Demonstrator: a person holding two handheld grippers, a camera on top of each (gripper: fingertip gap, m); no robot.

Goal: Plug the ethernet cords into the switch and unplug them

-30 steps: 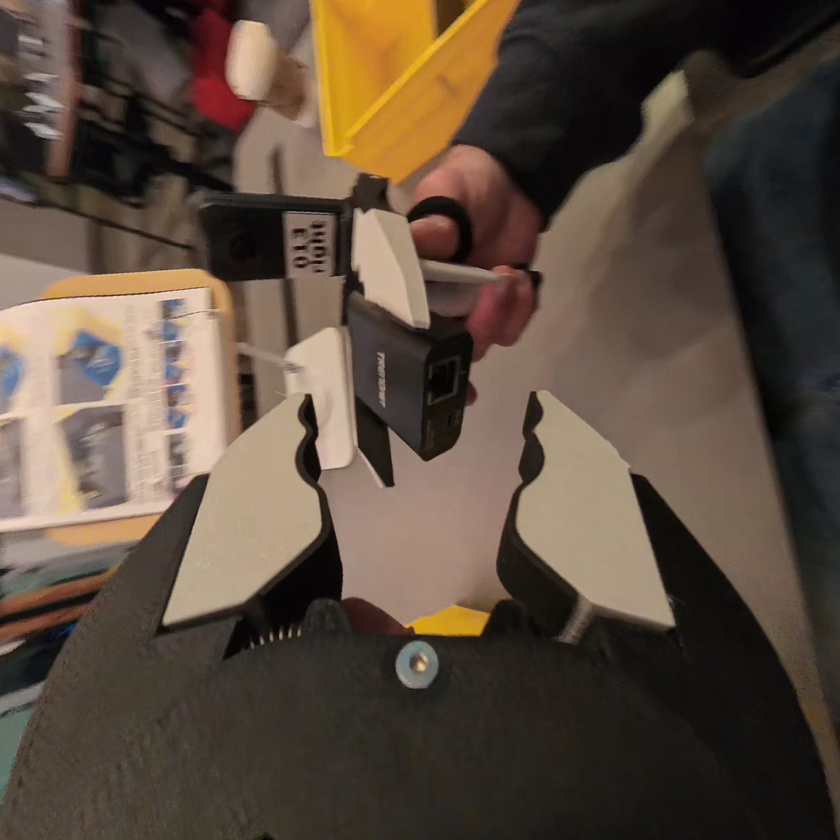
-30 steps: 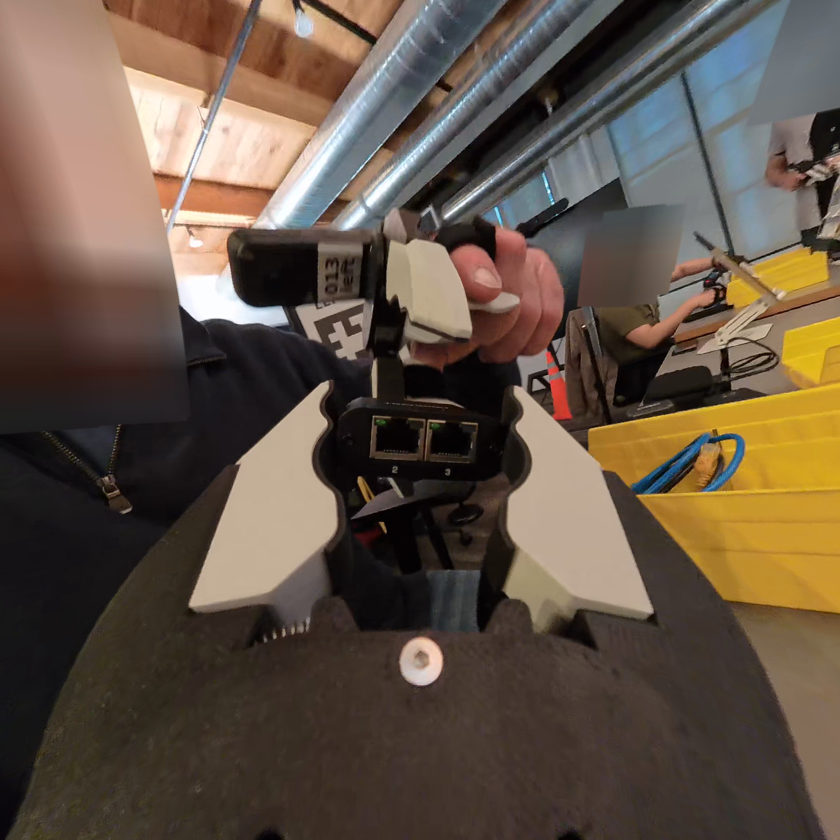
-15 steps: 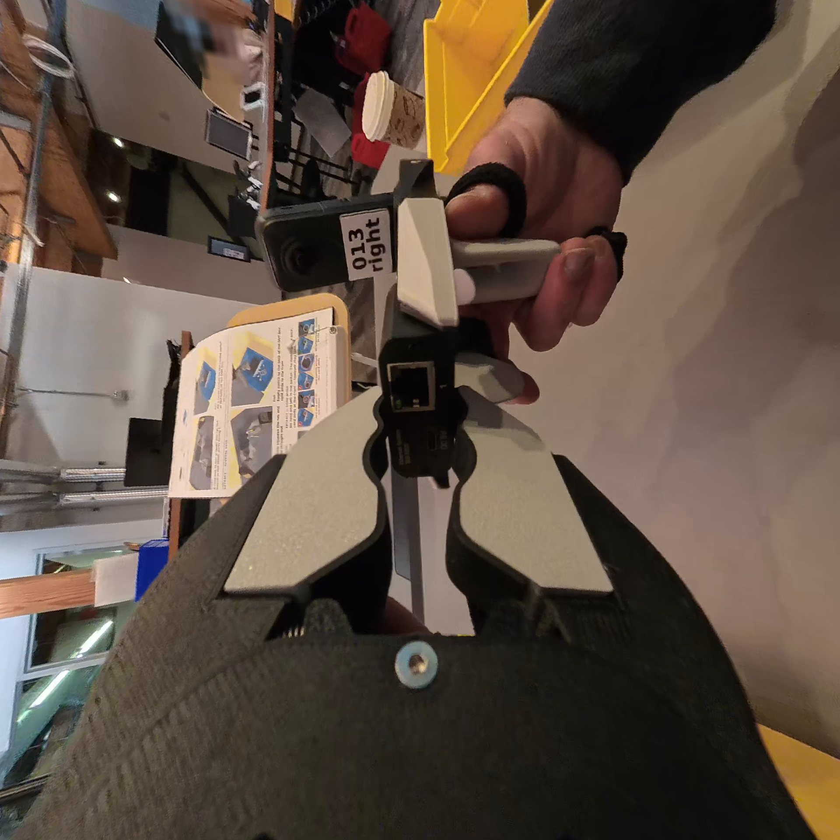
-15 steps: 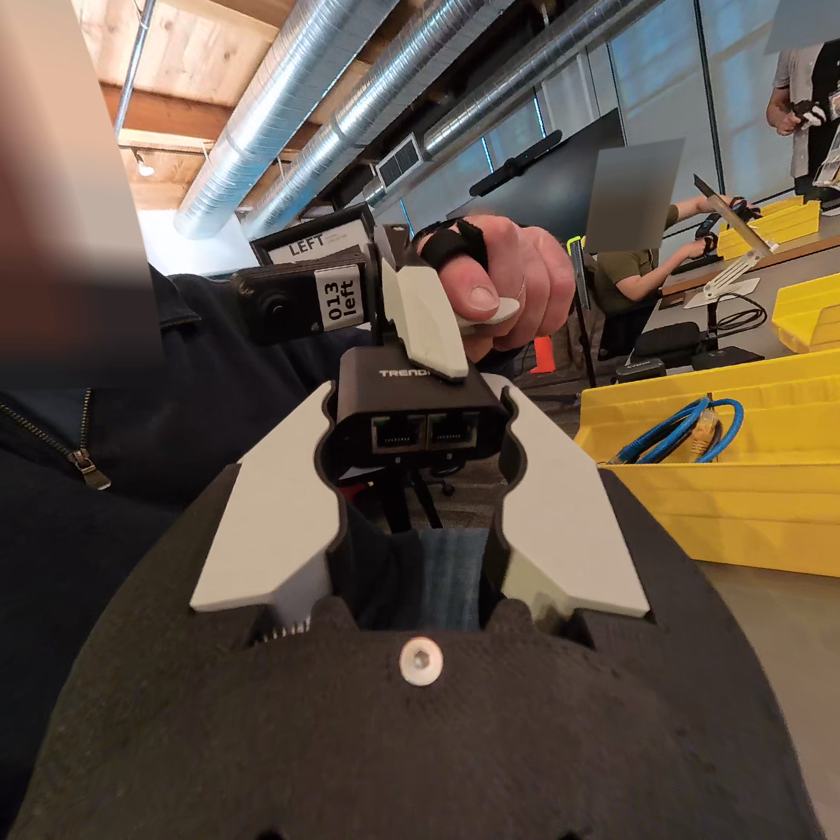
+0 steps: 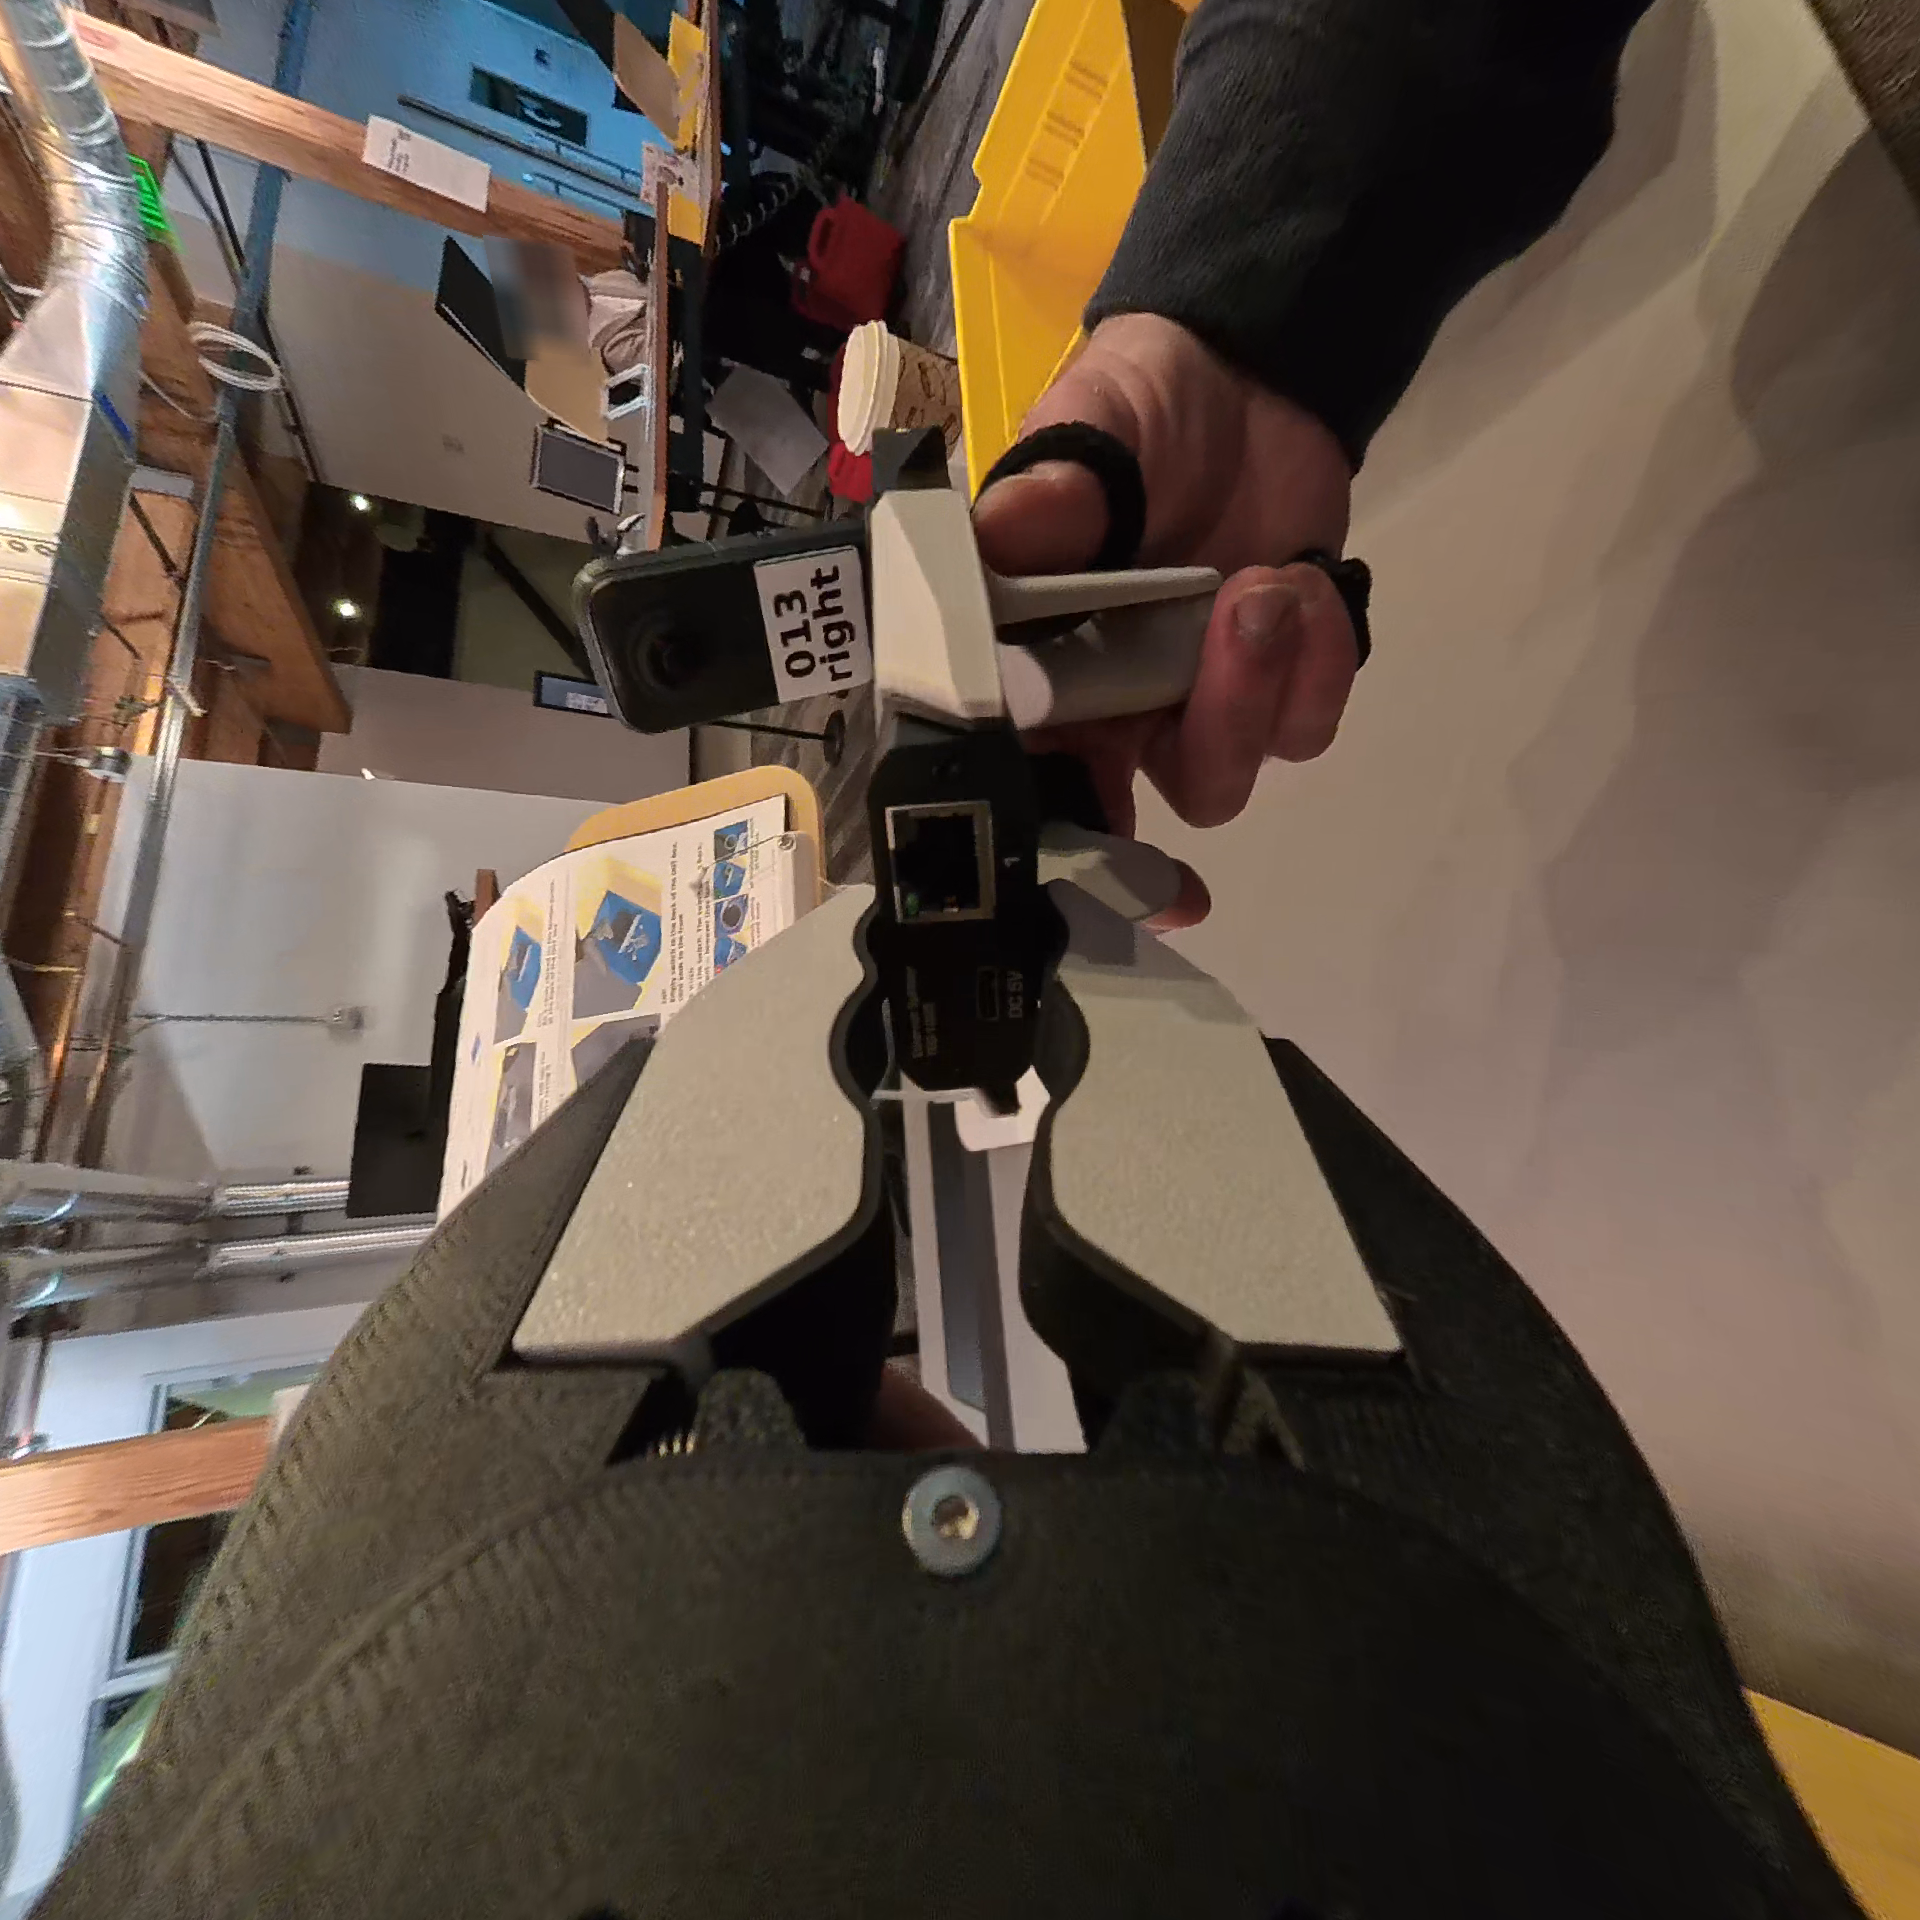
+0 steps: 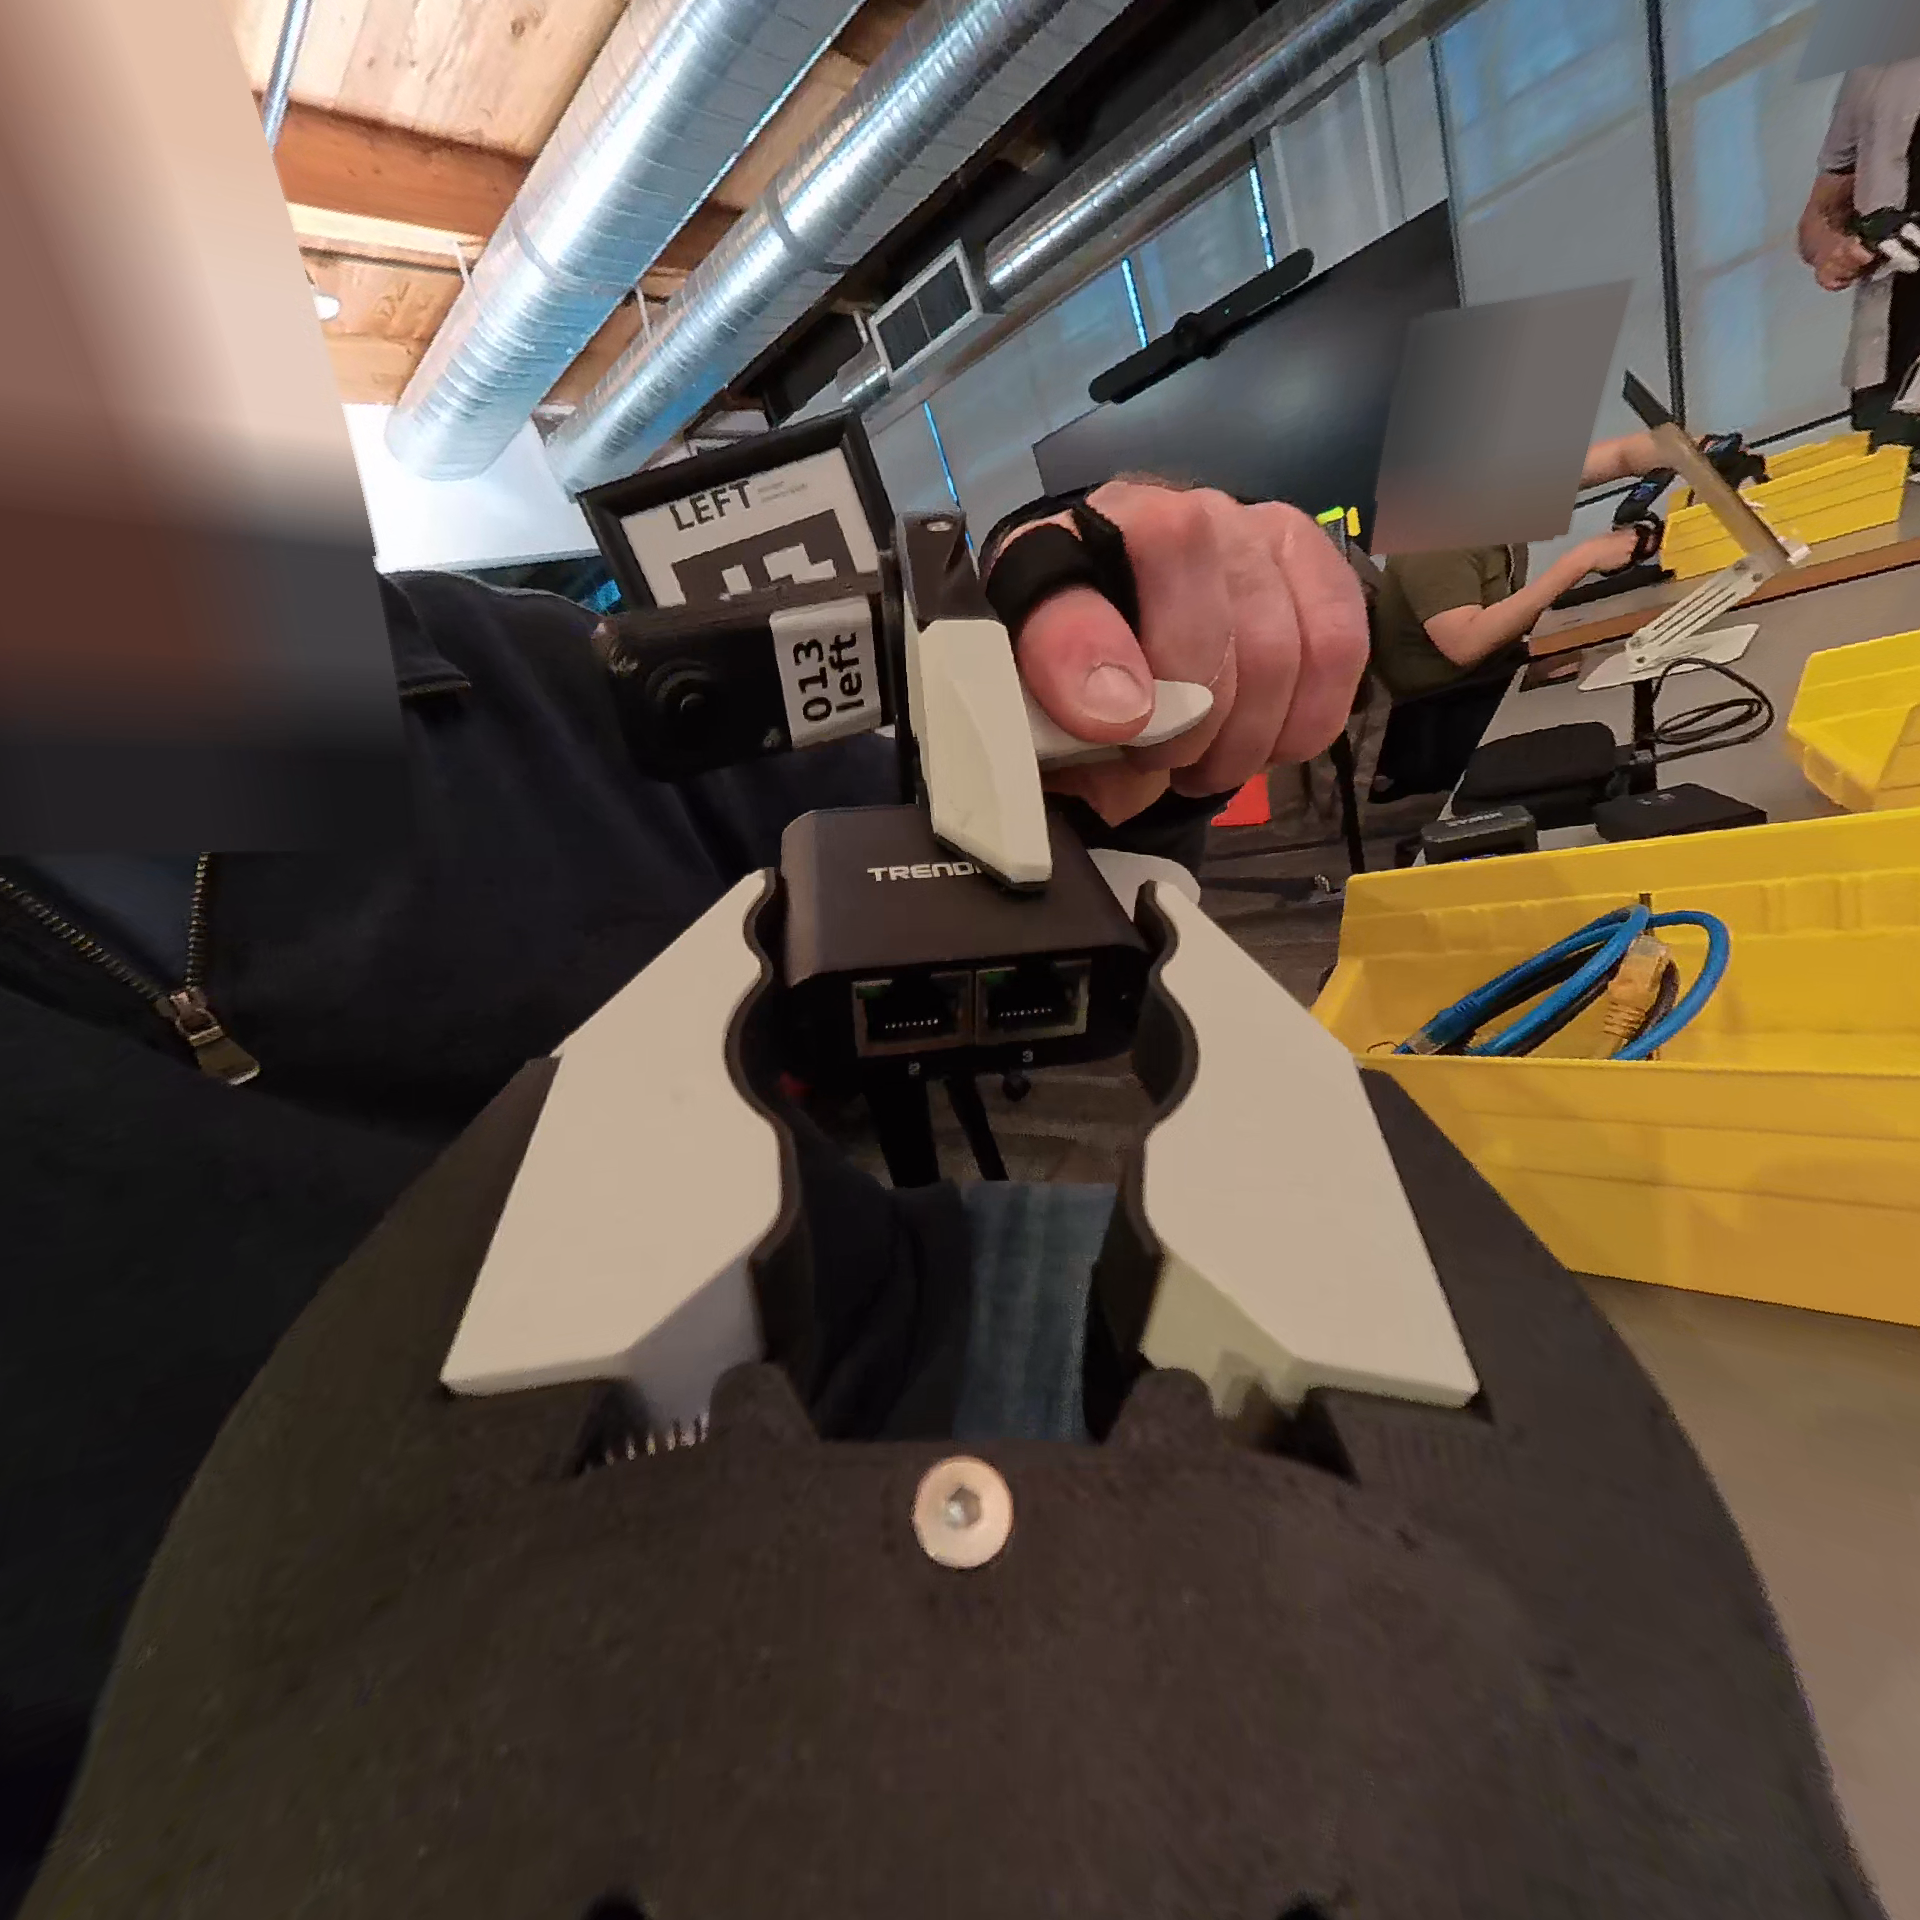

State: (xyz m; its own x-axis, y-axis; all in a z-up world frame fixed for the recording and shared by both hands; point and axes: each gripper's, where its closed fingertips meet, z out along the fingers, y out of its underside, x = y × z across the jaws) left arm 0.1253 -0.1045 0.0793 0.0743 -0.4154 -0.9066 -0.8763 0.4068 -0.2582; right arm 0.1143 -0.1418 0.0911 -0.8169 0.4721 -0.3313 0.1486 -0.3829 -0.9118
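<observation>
A small black switch (image 6: 935,914) is held in the air between both grippers. My right gripper (image 6: 958,920) is shut on its two sides, with two empty ports facing the right wrist camera. My left gripper (image 5: 961,987) is shut on the switch (image 5: 951,935) at the end with a single empty port. One of the left gripper's white fingers (image 6: 977,769) lies on the switch's top in the right wrist view. Blue and yellow ethernet cords (image 6: 1538,997) lie coiled in a yellow bin (image 6: 1558,1143) to the right, not plugged in.
A second yellow bin (image 5: 1018,260) and a paper coffee cup (image 5: 883,384) stand beyond the grey table (image 5: 1558,935). A printed instruction sheet (image 5: 582,987) is on a stand at the left. People work at benches behind. The tips of both grippers are at nearly the same place.
A second ago my left gripper was open short of the switch; it has since closed on the switch's end. The right gripper has kept its hold and tipped the switch's top into view.
</observation>
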